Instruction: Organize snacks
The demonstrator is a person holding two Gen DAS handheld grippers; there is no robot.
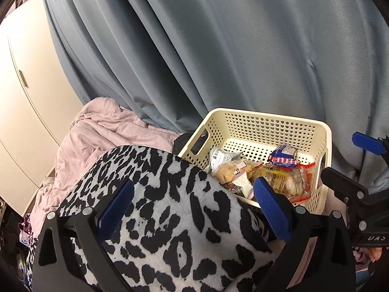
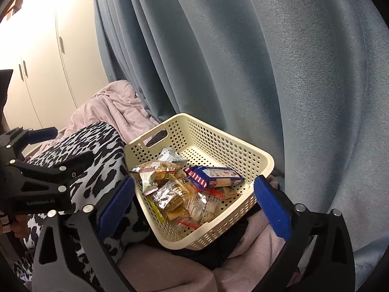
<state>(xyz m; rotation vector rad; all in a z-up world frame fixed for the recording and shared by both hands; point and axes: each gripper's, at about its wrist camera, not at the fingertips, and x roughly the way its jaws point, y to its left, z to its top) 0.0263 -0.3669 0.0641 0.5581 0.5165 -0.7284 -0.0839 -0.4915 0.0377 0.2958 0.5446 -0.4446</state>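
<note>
**Snacks in the basket, both claws wide and empty**

Heaped in a cream perforated basket: a pile of wrapped snacks. Topmost, a blue-and-red striped packet, lying across clear wrappers of golden biscuits; behind these, a crumpled grey-white wrapper toward the handle-slot end. Set on pinkish bedding, with something dark just under the near corner, too shadowed to make out. Pressed up along one side, a black-and-white leopard-print blanket; rising behind, a blue-grey curtain; farther off, cream wardrobe doors.

Right gripper spread wide, blue pads straddling the near end of the basket in the right wrist view, gripping nothing. Whether either pad touches the rim, impossible to tell.

Left gripper likewise spread wide, over the leopard-print blanket just beside the basket, nothing between the pads. Seen from the right wrist view at the left edge, black frame and one blue pad visible.
</note>
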